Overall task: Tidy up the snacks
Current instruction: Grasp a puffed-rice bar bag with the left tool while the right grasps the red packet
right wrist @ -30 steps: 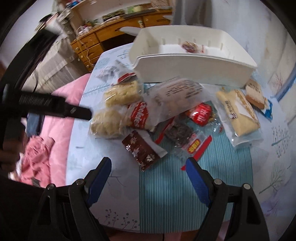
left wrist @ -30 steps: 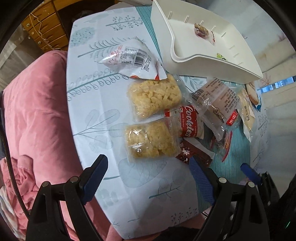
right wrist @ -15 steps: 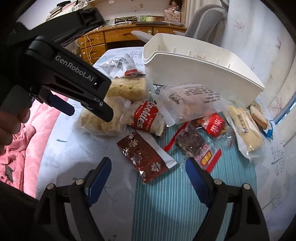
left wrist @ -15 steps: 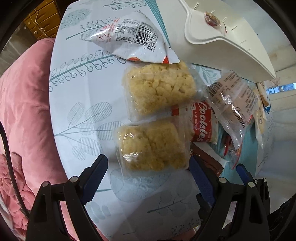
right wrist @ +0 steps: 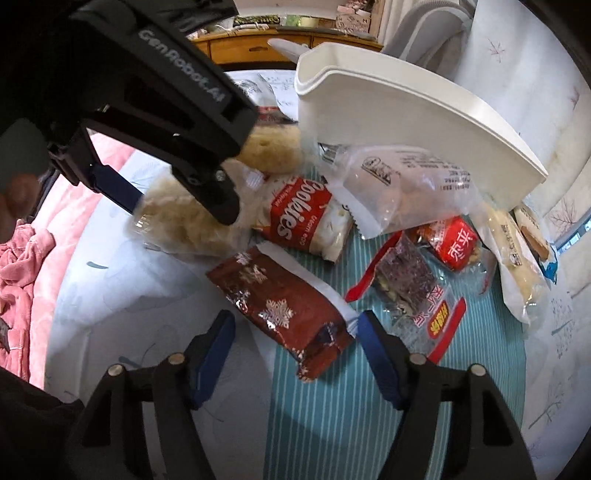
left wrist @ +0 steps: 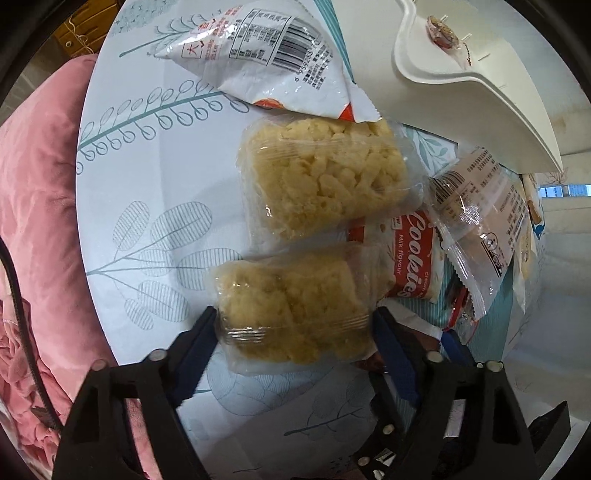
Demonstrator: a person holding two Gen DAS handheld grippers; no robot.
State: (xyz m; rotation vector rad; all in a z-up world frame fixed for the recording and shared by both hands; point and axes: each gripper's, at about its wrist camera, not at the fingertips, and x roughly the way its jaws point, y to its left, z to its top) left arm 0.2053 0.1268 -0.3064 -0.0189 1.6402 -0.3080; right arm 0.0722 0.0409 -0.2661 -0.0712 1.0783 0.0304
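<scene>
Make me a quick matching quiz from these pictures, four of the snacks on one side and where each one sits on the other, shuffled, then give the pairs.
Things:
1. near rice-puff cake
2. brown snowflake packet
3. small wrapped candy
4. red Cookies pack

Places:
A. inside the white bin
B. between the left tongs
C. in front of the right tongs, on the table
D. beside the rice-puff cakes, under a clear wrapper's edge

Pairs: 1-B, 2-C, 3-A, 4-D

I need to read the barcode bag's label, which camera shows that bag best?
The left wrist view: the barcode bag lies unobstructed, label up, near the top. In the right wrist view, the left tool and the white bin hide almost all of it.
</scene>
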